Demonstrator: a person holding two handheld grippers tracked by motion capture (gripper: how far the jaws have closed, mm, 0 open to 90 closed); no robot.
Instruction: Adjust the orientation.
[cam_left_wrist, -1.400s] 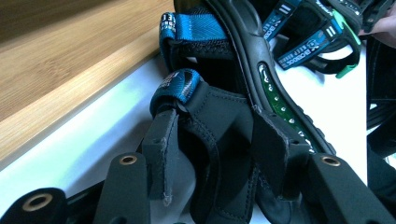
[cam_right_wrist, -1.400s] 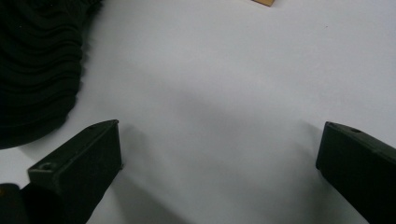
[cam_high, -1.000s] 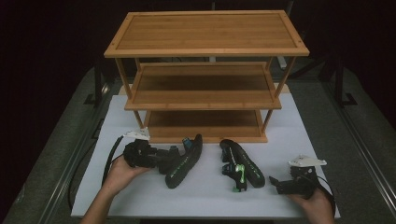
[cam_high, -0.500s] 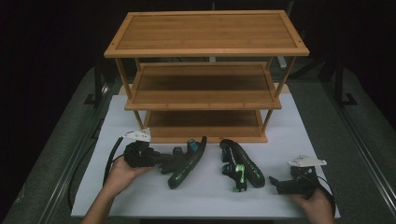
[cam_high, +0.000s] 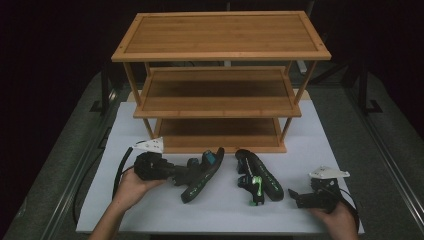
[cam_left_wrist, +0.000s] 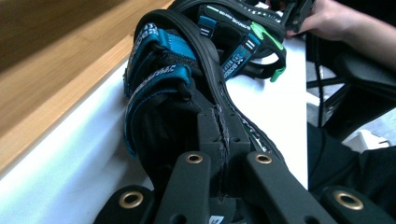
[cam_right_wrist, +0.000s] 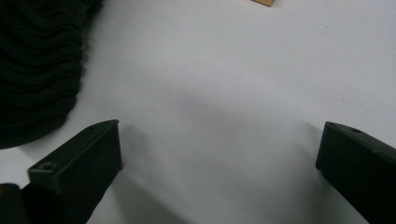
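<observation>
Left tongs (cam_left_wrist: 223, 154) have just closed and now pinch the blue sandal's (cam_left_wrist: 168, 84) sole edge at the table's (cam_high: 350, 145) six o'clock side; right tongs (cam_right_wrist: 219, 163) gape over bare table. Such a thin bite could slip on lifting, and the sandal could swing into the green one (cam_high: 257, 175) at three o'clock.

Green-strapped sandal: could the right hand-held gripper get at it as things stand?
Probably yes. The right hand-held gripper rests open just beside the green-strapped sandal, with bare white table between them and nothing in the way.
</observation>
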